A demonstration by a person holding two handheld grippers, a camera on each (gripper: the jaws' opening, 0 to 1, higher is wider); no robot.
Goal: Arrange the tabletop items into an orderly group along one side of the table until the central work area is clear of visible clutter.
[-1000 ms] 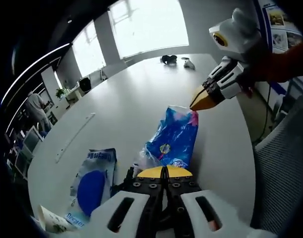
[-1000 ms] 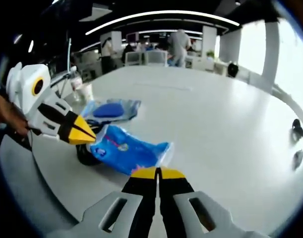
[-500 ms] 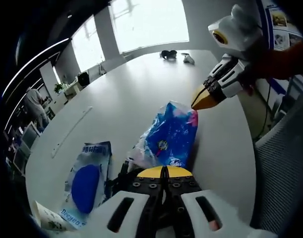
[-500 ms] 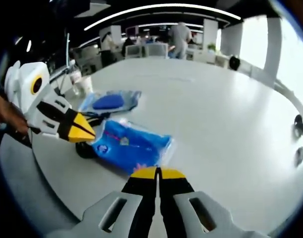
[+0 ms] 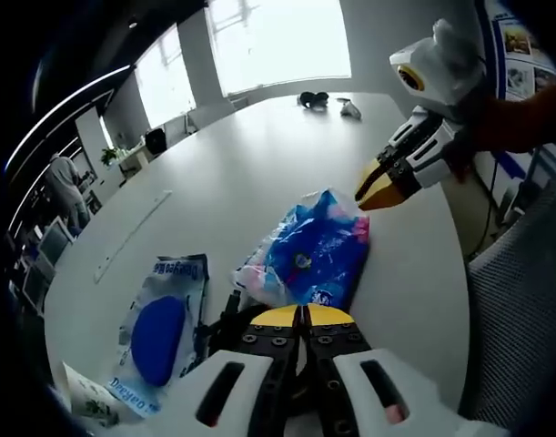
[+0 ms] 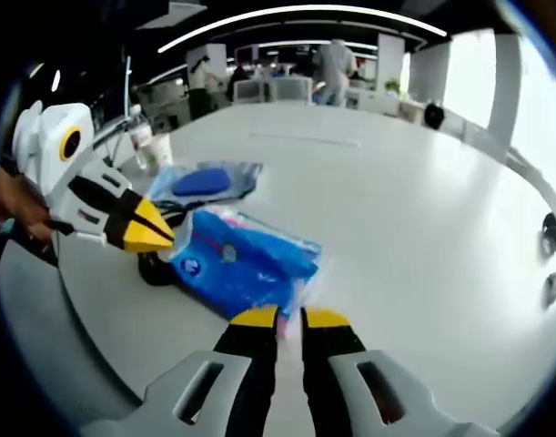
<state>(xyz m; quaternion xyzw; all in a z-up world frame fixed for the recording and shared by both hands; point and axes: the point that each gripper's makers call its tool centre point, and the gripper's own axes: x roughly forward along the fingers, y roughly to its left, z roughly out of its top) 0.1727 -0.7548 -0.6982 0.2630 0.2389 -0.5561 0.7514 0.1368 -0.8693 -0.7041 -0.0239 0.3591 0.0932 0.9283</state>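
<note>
— Blue packet (image 5: 316, 258) where?
— On the white table (image 5: 232, 173), near the table's edge by the person, crumpled. Sits btwn both grippers. Contents can't tell, just blue w/ pink print.
— Other bags?
— Clear pouch (image 5: 159, 332) w/ a dark blue pad inside, flat on the table just beside the packet. Black item (image 6: 156, 269) partly under the packet's end, can't ID.
— Grippers?
— Left gripper (image 5: 302, 315): yellow tips pressed together, nothing btwn them, just short of the packet. Right gripper (image 6: 290, 318): jaws a little apart, tips at the packet's corner; can't tell if touching.
— Room to move?
— Lots. Table centre bare and far side nearly so, only small dark things (image 5: 311, 98) at the far end by the window (image 5: 278, 41).
— Surroundings?
— Open office, desks, people standing (image 6: 333, 68), ceiling strip lights. Mesh chair (image 5: 519, 309) at the table's edge.
</note>
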